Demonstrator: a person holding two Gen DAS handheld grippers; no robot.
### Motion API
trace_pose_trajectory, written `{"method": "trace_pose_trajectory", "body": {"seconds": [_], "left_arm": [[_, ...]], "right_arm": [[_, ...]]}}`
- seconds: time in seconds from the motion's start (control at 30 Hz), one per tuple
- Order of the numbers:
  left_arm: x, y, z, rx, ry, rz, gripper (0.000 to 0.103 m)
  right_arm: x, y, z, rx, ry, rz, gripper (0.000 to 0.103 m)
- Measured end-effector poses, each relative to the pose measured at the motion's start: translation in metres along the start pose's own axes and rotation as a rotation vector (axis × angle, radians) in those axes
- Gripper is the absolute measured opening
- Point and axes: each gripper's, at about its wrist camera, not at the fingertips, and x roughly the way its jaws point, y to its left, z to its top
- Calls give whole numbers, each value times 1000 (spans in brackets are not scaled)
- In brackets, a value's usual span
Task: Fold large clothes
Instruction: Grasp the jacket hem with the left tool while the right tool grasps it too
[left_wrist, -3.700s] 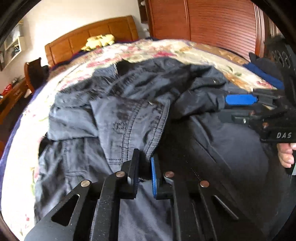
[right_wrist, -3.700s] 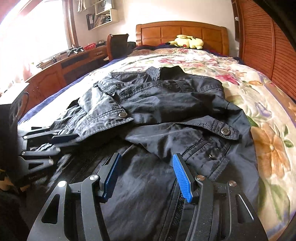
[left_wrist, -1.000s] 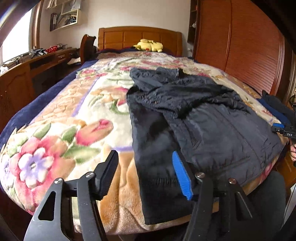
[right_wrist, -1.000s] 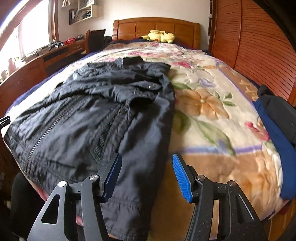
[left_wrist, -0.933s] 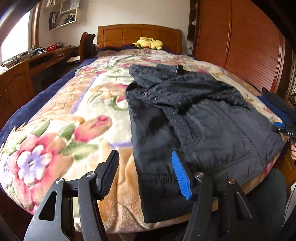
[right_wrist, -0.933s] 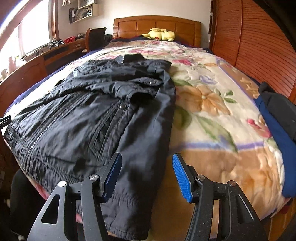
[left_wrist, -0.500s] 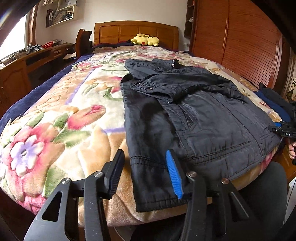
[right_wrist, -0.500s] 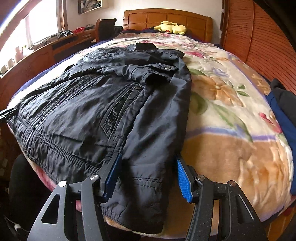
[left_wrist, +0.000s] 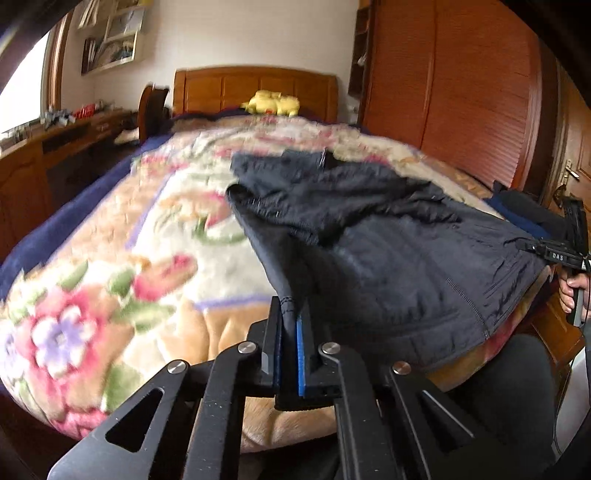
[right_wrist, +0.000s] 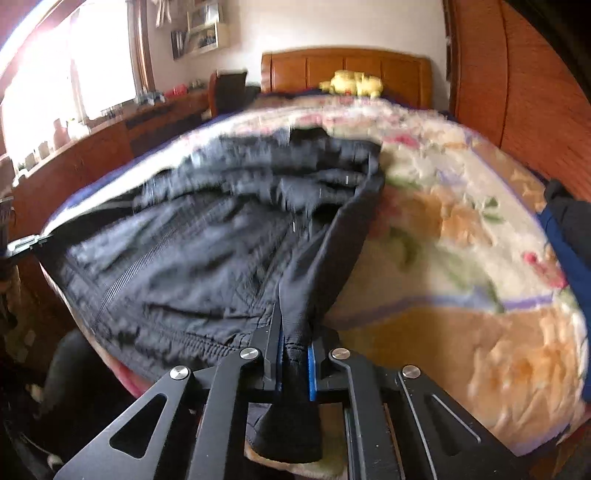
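Note:
A dark navy jacket (left_wrist: 388, 236) lies on the floral bedspread (left_wrist: 140, 251), sleeves folded in over its body. My left gripper (left_wrist: 290, 328) is shut on the jacket's bottom left hem corner and lifts it off the bed. My right gripper (right_wrist: 293, 350) is shut on the bottom right hem corner of the jacket (right_wrist: 207, 251), also raised. The right gripper also shows far right in the left wrist view (left_wrist: 554, 254), the hem stretched taut between the two. Both views are motion-blurred.
The bed has a wooden headboard (left_wrist: 255, 88) with a yellow plush toy (left_wrist: 273, 103). Dark and blue folded clothes (right_wrist: 569, 236) lie at the bed's right edge. A wooden wardrobe (left_wrist: 461, 92) stands on the right, a desk and chair (right_wrist: 225, 92) on the left.
Both grippers closed on the jacket's bottom hem corners and raised the hem off the bed's foot edge. Half a second ago both were open around the hem.

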Motion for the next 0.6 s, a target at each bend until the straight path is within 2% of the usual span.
{"method": "trace_pose_trajectory", "body": {"seconds": [0.27,0.6], "left_arm": [[-52,-17,46,52,-161,0,6],[-118,-23,85,81,-342,8,6]], "right_arm": [[-58,6,36,-24,-149,-20,7],[-147,2,60,-46,-318,-34,6]]}}
